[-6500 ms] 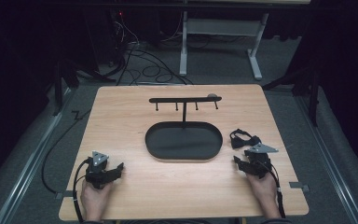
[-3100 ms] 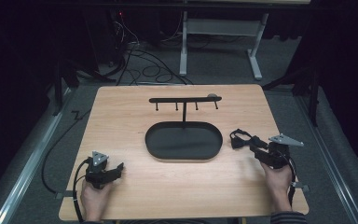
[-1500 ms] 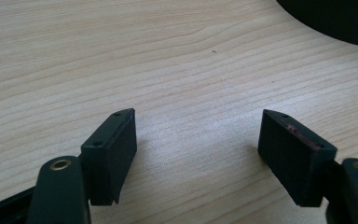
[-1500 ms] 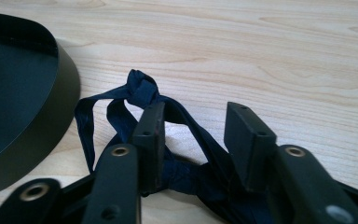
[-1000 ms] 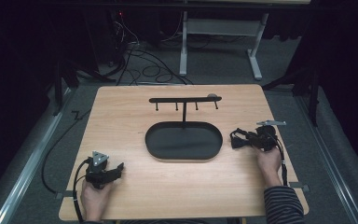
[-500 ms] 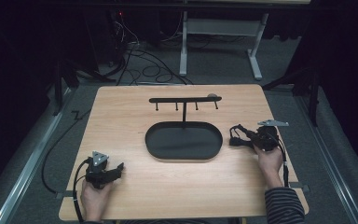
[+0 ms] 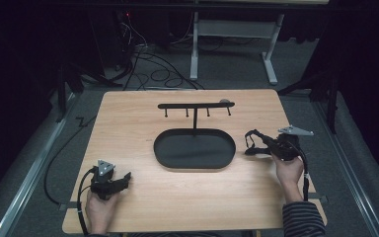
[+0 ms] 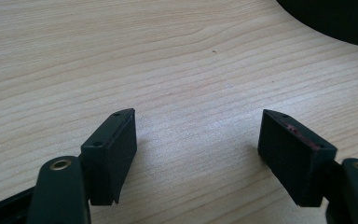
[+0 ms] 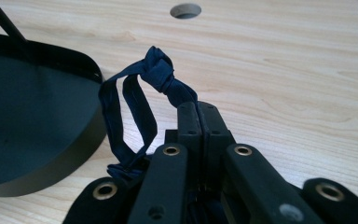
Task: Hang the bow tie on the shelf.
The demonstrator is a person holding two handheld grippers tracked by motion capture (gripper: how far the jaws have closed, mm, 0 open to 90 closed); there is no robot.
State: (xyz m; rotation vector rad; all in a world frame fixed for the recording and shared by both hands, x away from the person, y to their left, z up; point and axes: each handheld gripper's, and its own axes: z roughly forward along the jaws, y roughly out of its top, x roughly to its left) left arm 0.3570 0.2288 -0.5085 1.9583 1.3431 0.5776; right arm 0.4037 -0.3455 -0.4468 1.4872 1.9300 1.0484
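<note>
Table [image 7: 143,197]: pale wood-grain surface, smooth; oval tray [image 7: 177,163]: matt black; knotted band [image 9: 135,100]: dark blue woven cloth; gripper pads [image 8: 116,144]: matt black plastic.

Dark blue knotted fabric loop [image 9: 140,100], upright, pinched beside black tray [image 9: 70,154].

Navy fabric loop [image 9: 135,100]; black tray [image 7: 194,148]; striped sleeve [image 7: 303,219].
</note>
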